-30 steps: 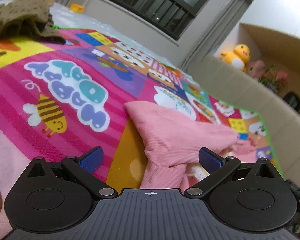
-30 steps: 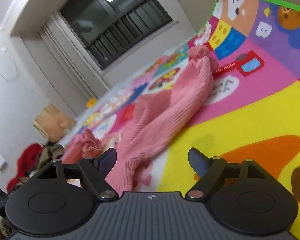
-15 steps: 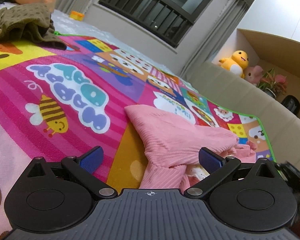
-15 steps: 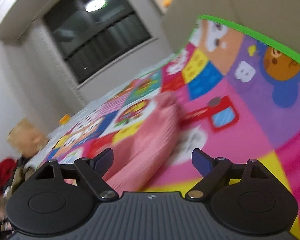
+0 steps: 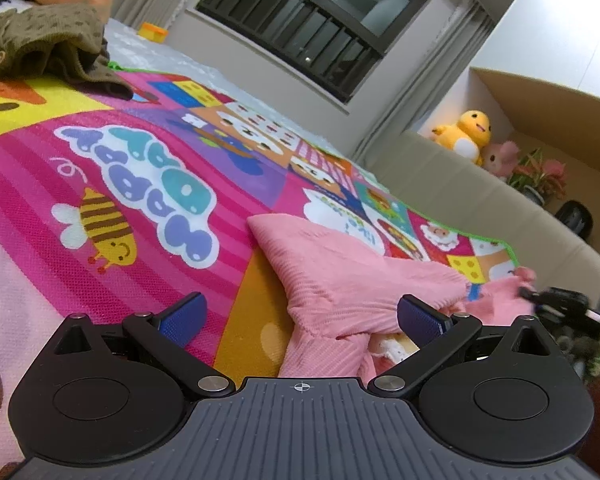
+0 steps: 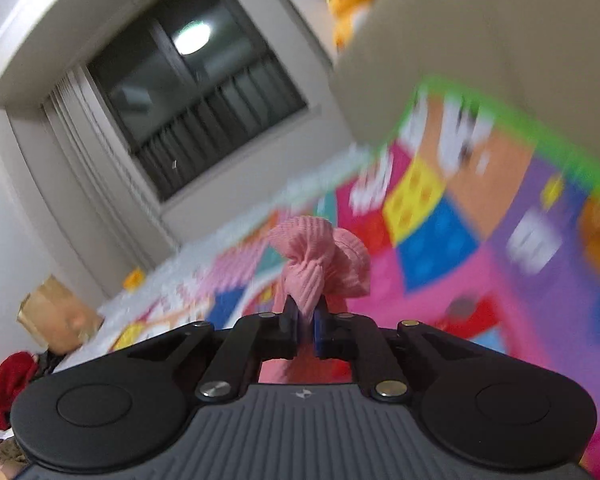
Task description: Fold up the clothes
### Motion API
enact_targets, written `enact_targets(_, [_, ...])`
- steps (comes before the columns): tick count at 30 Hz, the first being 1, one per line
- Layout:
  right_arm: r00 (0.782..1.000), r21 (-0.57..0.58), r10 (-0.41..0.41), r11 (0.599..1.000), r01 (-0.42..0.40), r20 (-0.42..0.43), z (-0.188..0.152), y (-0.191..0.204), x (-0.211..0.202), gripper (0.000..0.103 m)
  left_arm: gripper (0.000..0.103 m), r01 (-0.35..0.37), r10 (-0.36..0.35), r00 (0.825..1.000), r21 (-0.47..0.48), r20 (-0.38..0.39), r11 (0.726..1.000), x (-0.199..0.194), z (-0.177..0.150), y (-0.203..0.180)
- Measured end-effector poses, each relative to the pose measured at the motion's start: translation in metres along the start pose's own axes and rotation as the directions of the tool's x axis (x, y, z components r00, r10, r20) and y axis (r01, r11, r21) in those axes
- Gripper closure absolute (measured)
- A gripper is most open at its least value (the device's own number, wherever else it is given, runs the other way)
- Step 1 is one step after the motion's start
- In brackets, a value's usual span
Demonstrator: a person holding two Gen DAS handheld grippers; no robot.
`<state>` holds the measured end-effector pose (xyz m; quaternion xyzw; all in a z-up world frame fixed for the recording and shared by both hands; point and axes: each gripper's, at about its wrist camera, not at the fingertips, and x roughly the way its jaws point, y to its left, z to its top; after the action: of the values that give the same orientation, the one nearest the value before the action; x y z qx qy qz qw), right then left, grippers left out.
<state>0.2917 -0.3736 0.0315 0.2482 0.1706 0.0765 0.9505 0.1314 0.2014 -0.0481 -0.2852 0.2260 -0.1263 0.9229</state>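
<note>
A pink ribbed garment [image 5: 352, 280] lies bunched on the colourful play mat [image 5: 140, 184]. My left gripper [image 5: 302, 316] is open and low over the mat, its jaws on either side of the garment's near part, not closed on it. My right gripper [image 6: 305, 322] is shut on the gathered cuff of the pink garment [image 6: 320, 264], which bunches above the jaws. In the left wrist view the right gripper [image 5: 560, 306] shows at the garment's far end by the mat edge.
An olive knitted garment [image 5: 40, 44] lies at the mat's far left. A beige padded wall [image 5: 480, 200] borders the mat on the right, with plush toys [image 5: 466, 132] behind it. A red clothes pile [image 6: 8, 380] and a cardboard box [image 6: 56, 316] lie at the left.
My right gripper moved forward to the garment's cuff and closed on it. My left gripper stayed open in nearly the same place.
</note>
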Motion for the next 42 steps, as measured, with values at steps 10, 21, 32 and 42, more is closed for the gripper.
enact_targets(10, [0.997,-0.165,0.011,0.986,-0.023,-0.074,-0.015,0.063,-0.042,0.096,0.000,0.048,-0.047,0.998,-0.027,0.037,0.998,-0.005,-0.001,0.006])
enact_targets(21, [0.914,-0.374,0.304,0.842,-0.390,-0.269,-0.089,0.272,0.003,0.096,0.000,0.107,-0.103,0.992,-0.058,0.073,0.993,-0.010,-0.002,0.015])
enact_targets(32, [0.794,-0.435,0.243,0.729,-0.529,-0.557,-0.211,0.334,0.044,0.093,0.001,0.155,-0.146,0.984,-0.081,0.106,0.985,-0.011,-0.004,0.023])
enact_targets(42, [0.807,-0.424,0.315,0.723,-0.545,-0.500,-0.178,0.312,0.008,0.029,0.000,0.170,-0.158,0.980,-0.097,0.117,0.981,-0.013,-0.005,0.027])
